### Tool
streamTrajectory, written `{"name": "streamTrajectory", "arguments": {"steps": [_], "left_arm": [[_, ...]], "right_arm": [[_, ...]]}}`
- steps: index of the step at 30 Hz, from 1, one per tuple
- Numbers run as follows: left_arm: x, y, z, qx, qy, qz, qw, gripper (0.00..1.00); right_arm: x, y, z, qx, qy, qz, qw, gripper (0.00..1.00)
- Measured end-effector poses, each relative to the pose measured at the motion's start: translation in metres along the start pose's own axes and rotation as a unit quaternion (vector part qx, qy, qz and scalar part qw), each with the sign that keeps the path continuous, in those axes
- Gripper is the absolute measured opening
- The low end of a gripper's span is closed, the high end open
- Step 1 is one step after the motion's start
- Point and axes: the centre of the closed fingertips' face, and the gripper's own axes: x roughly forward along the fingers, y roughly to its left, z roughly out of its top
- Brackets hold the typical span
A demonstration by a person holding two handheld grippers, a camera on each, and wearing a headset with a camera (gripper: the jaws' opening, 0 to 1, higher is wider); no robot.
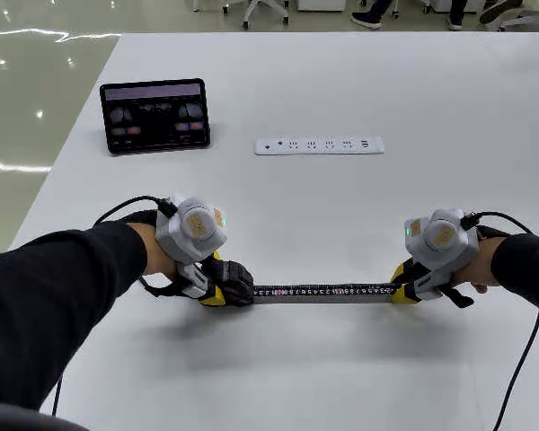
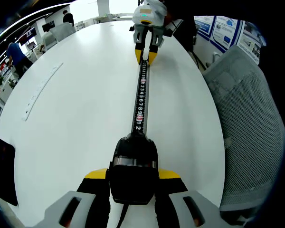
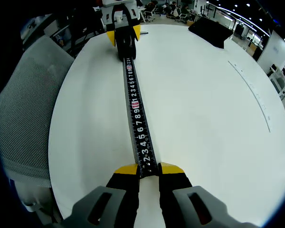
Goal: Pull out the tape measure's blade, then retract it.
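Dark sleeve fabric (image 1: 45, 305) on the person's left arm lies closest in the head view, running to a hand that holds a grey plastic tool with yellow-tipped black jaws. That left gripper (image 1: 217, 291) is clenched on the case (image 1: 234, 280) of the tape measure, a rounded black body with a ribbed band across its top, resting on the table (image 1: 341, 81) at the near left.

From the mouth of the case the blade (image 1: 323, 291) runs straight to the right, flat on the white tabletop. Its far tip is pinched between the closed jaws of the right gripper (image 1: 402, 291) at the near right.

In the right gripper view the blade is a pale strip with dark edges, printed in black numerals. These read 2 through 9 from the gripped end, then a red block, then 1 through 8 again toward the case. Any lettering on the case is too small to make out.

Black cables (image 1: 524, 355) trail from both grippers toward the near edge of the table. Farther off, left of centre, a dark tablet (image 1: 154, 115) stands tilted, its screen showing small pictures and coloured buttons whose text cannot be read. To its right lies a flat white power strip (image 1: 319, 145) with a row of sockets. The table surface is smooth, matte and white, and a grey mesh chair back (image 2: 247, 118) stands beside it in the left gripper view.
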Motion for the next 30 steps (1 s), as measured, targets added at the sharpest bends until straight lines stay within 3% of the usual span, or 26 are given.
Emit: {"name": "streamTrajectory", "arguments": {"steps": [6, 9, 14, 16, 17, 19, 24, 26, 30], "left_arm": [[0.001, 0.001, 0.000, 0.002, -0.001, 0.000, 1.0000, 0.33], [0.000, -0.001, 0.002, 0.014, -0.011, 0.004, 0.9998, 0.34], [-0.002, 0.004, 0.004, -0.008, -0.023, 0.020, 0.9995, 0.34], [-0.004, 0.007, 0.004, -0.013, -0.027, 0.033, 0.9990, 0.37], [-0.007, 0.013, 0.004, -0.029, -0.031, 0.046, 0.9980, 0.42], [-0.014, 0.020, 0.005, -0.061, -0.045, 0.061, 0.9952, 0.50], [-0.029, 0.034, 0.001, -0.105, -0.074, 0.086, 0.9879, 0.71], [-0.037, 0.037, -0.003, -0.127, -0.087, 0.098, 0.9832, 0.82], [-0.053, 0.041, -0.017, -0.174, -0.115, 0.123, 0.9702, 0.99]], "right_arm": [[0.000, -0.001, 0.000, 0.001, 0.000, 0.000, 1.0000, 0.11], [0.000, 0.000, 0.001, 0.000, 0.000, -0.002, 1.0000, 0.12], [0.001, -0.002, 0.001, -0.004, 0.006, -0.010, 0.9999, 0.13], [0.000, -0.004, 0.001, -0.002, 0.006, -0.020, 0.9998, 0.16], [-0.001, -0.006, 0.001, -0.003, 0.005, -0.028, 0.9996, 0.18], [-0.004, -0.010, 0.005, 0.007, -0.009, -0.040, 0.9991, 0.22], [-0.016, -0.013, 0.013, 0.027, -0.031, -0.055, 0.9976, 0.30], [-0.021, -0.015, 0.011, 0.044, -0.032, -0.066, 0.9964, 0.35], [-0.035, -0.012, 0.012, 0.067, -0.053, -0.087, 0.9926, 0.45]]}}
